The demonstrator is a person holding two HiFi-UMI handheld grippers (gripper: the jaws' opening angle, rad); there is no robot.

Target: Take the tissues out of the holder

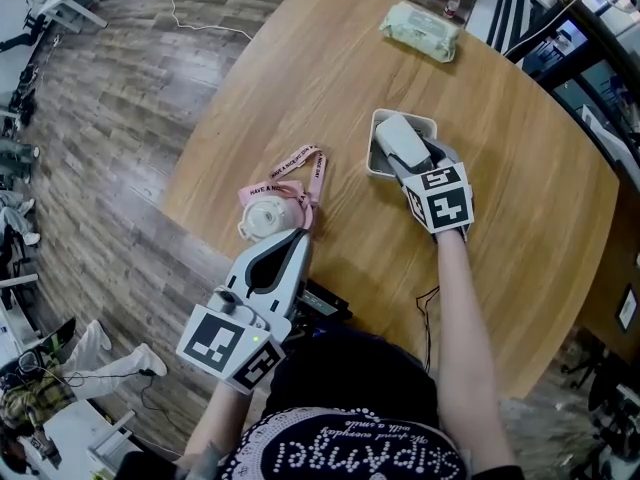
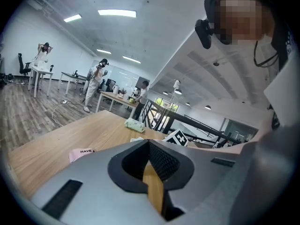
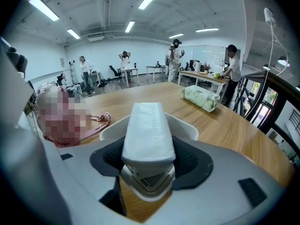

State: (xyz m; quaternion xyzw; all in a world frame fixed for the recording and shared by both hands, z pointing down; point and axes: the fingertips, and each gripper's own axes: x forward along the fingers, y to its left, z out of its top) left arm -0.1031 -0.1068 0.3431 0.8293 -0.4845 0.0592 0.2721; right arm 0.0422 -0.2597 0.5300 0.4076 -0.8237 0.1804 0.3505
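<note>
Tissue pack (image 3: 147, 125) removal seems a one-claw job, so nearest, at 7 o'clock, the left claw (image 2: 149, 146) hovers closed and empty beside a pink lanyard (image 1: 305, 168). Farther in, at 3 o'clock, the right claw (image 3: 149, 144) slants down and grips the pack's sides, seemingly to lift it from the white holder (image 1: 373, 146) it sits in. A green wipes pack (image 1: 420, 30) lies at 1 o'clock on the worktop (image 1: 300, 78).

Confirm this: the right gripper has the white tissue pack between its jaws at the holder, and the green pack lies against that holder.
Wrong on the green pack: the head view shows it well apart from the holder, by the table's far edge. The rest stands: the right gripper has the tissue pack between its jaws.
</note>
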